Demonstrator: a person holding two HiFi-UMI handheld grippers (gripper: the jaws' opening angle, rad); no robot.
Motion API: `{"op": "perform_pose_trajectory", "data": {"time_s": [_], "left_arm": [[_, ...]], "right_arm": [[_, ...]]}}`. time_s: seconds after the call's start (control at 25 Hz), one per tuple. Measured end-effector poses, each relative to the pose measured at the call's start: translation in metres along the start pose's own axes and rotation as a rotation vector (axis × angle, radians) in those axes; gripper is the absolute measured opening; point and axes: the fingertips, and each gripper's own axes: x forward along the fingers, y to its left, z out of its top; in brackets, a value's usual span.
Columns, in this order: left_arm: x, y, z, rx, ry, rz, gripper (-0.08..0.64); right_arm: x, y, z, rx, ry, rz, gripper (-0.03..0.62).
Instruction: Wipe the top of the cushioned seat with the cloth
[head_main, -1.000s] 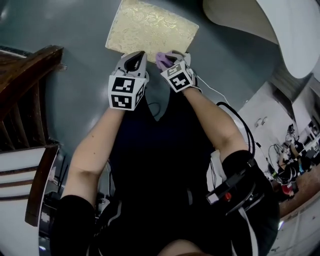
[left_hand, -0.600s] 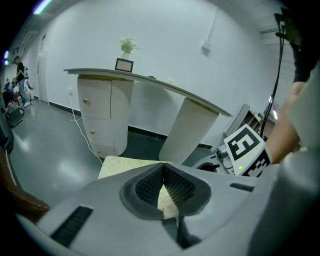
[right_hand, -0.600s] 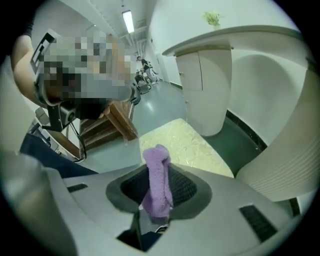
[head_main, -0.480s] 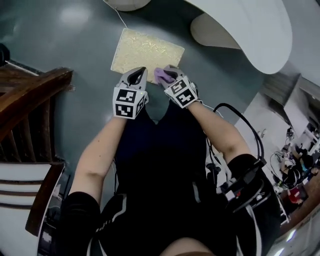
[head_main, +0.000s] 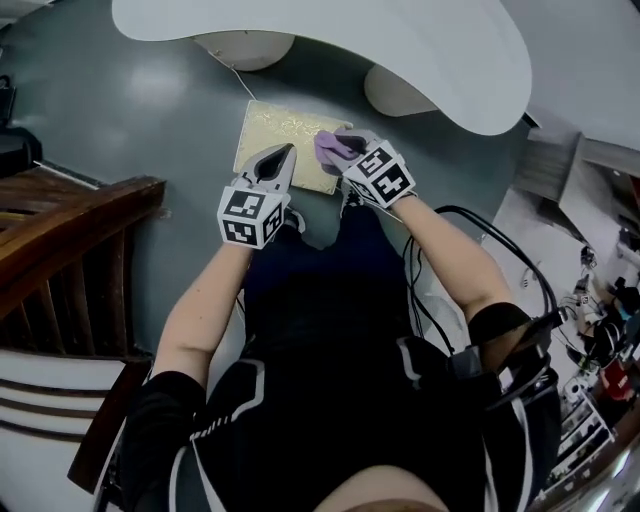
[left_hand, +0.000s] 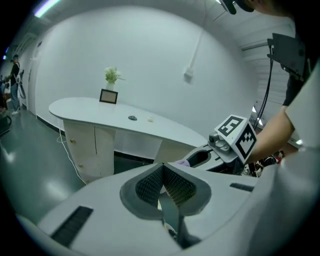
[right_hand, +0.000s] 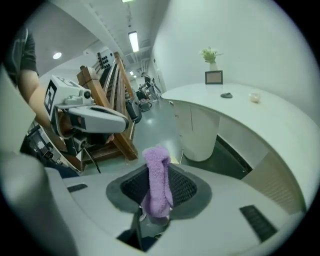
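Just this side of the curved white counter sits the gold-patterned cushioned seat, and over its near edge I hold my left gripper, jaws pressed together on nothing, beside my right gripper, jaws clamped on the purple cloth.

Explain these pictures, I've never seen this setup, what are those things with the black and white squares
A person holds a two-jaw gripper in each hand; the marker cubes are part of them. The top-down picture comes from a camera on the person's head. The other two come from cameras riding on each gripper, looking along its jaws. Below sits a gold-patterned cushioned seat, near a white counter. The right gripper is shut on a purple cloth; the left gripper is shut and empty.
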Motion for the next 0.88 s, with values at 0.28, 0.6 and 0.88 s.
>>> {"op": "perform_pose_trajectory", "data": {"time_s": [0.28, 0.6, 0.88], "left_arm": [[-0.036, -0.012, 0.085, 0.092, -0.127, 0.025, 0.003], [-0.042, -0.033, 0.165, 0.100, -0.218, 0.014, 0.003], [-0.072, -0.048, 0.227, 0.126, -0.335, -0.001, 0.003]], "right_arm": [[-0.085, -0.010, 0.072, 0.027, -0.156, -0.031, 0.107], [-0.172, -0.047, 0.125, 0.113, -0.318, -0.085, 0.108], [-0.243, -0.048, 0.177, 0.136, -0.492, -0.121, 0.109]]}}
